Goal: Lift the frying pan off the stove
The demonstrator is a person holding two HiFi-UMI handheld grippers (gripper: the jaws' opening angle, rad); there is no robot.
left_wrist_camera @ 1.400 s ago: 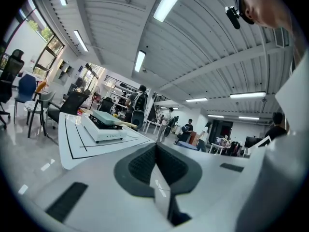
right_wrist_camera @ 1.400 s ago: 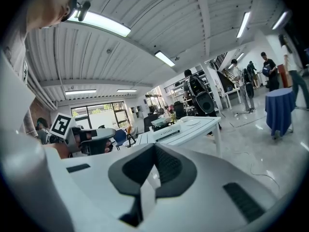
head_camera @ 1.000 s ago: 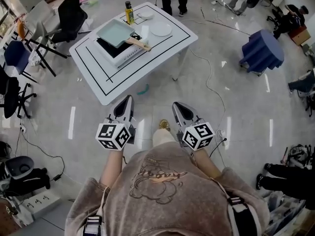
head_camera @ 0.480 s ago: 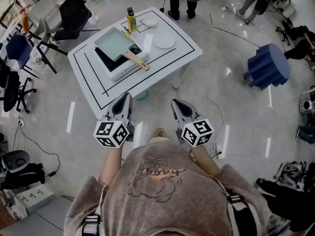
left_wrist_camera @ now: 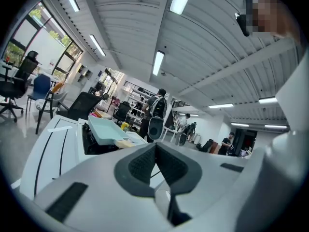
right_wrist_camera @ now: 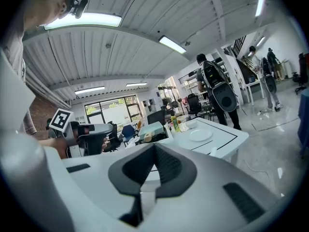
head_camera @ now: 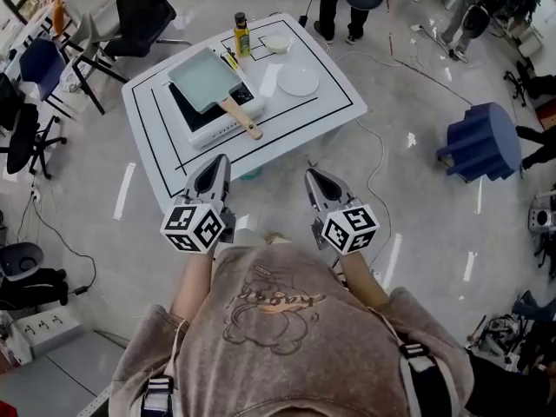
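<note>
A pale glossy floor point(head_camera: 417, 215) fills most of the head view. On it stands a low white worktop point(head_camera: 295, 118) marked with black rectangular lines. The person's upper body, in a beige sweatshirt point(head_camera: 278, 337), takes up the bottom of that view, well short of the worktop. A bulky blue object point(head_camera: 482, 142) sits on the floor off to the right, and black office chairs point(head_camera: 143, 11) stand to the left.

On the worktop's left half lies a flat stove point(head_camera: 213, 126), black on top with a white body. The frying pan point(head_camera: 204, 78) rests on it. The pan is rectangular and pale green, and its wooden handle point(head_camera: 243, 122) points towards the person.

A white plate point(head_camera: 298, 81) lies to the right of the stove.

The left gripper point(head_camera: 217, 159) and right gripper point(head_camera: 311, 174) are held side by side in front of the person, pointing at the worktop and well apart from the pan. The left tip overlaps the worktop's near edge in the head view. In its own view, the left gripper's point(left_wrist_camera: 155, 146) jaws are pressed together with nothing between them. The right gripper's point(right_wrist_camera: 154, 148) jaws are likewise together and empty.

A small white bowl point(head_camera: 277, 43) and a yellow bottle point(head_camera: 241, 33) stand at the far edge.
</note>
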